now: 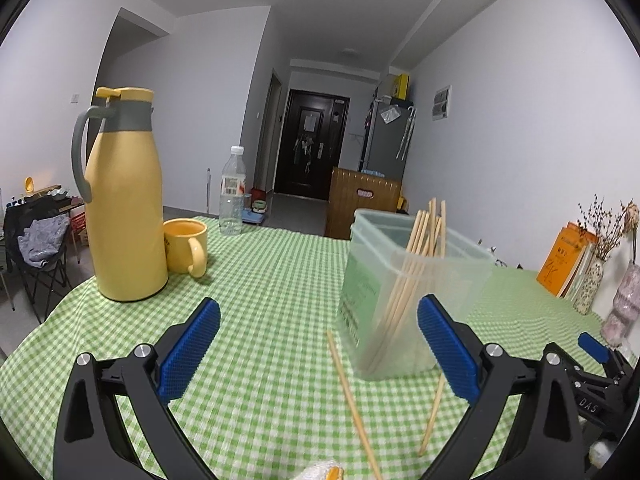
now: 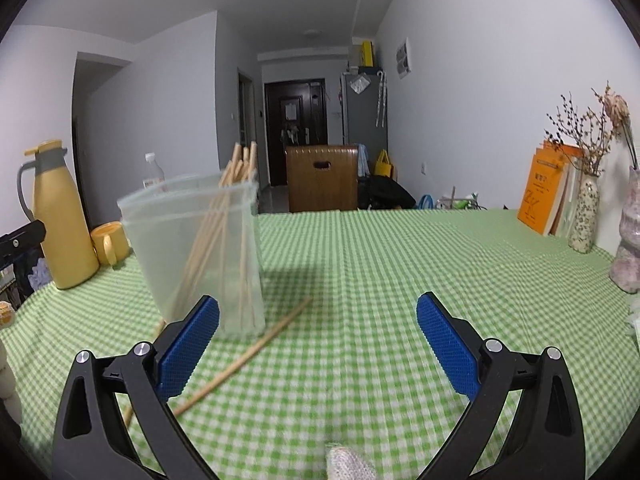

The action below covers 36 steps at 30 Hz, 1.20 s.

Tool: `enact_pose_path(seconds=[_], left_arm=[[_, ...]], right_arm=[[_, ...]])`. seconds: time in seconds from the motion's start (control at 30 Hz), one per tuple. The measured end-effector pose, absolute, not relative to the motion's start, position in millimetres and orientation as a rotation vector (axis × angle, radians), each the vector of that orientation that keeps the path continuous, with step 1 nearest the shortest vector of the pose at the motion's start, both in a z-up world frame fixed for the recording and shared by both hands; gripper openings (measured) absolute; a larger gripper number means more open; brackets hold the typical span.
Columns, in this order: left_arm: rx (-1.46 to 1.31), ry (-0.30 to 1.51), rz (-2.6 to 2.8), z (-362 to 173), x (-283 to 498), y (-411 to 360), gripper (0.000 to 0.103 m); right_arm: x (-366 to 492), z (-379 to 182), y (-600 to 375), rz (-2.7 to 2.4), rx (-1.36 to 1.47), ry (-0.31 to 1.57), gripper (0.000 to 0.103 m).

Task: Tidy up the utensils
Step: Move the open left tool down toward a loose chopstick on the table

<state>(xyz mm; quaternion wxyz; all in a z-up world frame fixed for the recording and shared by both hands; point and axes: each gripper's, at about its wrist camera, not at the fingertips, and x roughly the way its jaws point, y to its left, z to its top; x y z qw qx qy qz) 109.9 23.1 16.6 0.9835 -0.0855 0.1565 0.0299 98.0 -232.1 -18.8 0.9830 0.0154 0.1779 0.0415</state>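
Left wrist | left gripper point(image 1: 318, 350) fingers spread, empty | chopstick point(image 1: 354, 406) between | right gripper point(image 2: 318, 350) likewise

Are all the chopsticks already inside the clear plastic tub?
No, two chopsticks still lie loose on the checked tablecloth beside the tub, which holds the rest.

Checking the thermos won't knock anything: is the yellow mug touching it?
Cannot tell. In the left wrist view the mug overlaps the thermos edge, with no visible gap or contact.

two loose chopsticks point(image 1: 352, 400), one container point(image 1: 400, 280), one jug point(image 1: 124, 200), one mug point(image 1: 186, 246), one bottle point(image 1: 232, 196).
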Motion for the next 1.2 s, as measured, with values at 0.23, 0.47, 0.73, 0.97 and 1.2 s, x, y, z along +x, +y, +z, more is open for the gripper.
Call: enact_pose_path(seconds=[0.23,0.47,0.73,0.97,1.2], left_arm=[[-0.168,0.358,0.075,-2,108,26,0.096],[-0.161,0.376,0.088,-13,108,29,0.096],[-0.163,0.388,0.093,-17,111,32,0.096],[-0.164,0.393,0.093,-17,112,33,0.096],[-0.163,0.416,0.089,-18,115,30,0.096]], right_arm=[[96,-37,-236,0.064,0.021,0.406,0.095],[96,-44,-233,0.059,0.003,0.421,0.095],[97,-47,-232,0.052,-0.002,0.432,0.095],[97,-48,-231,0.044,-0.010,0.425,0.095],[96,-47,-229,0.037,-0.024,0.416,0.095]])
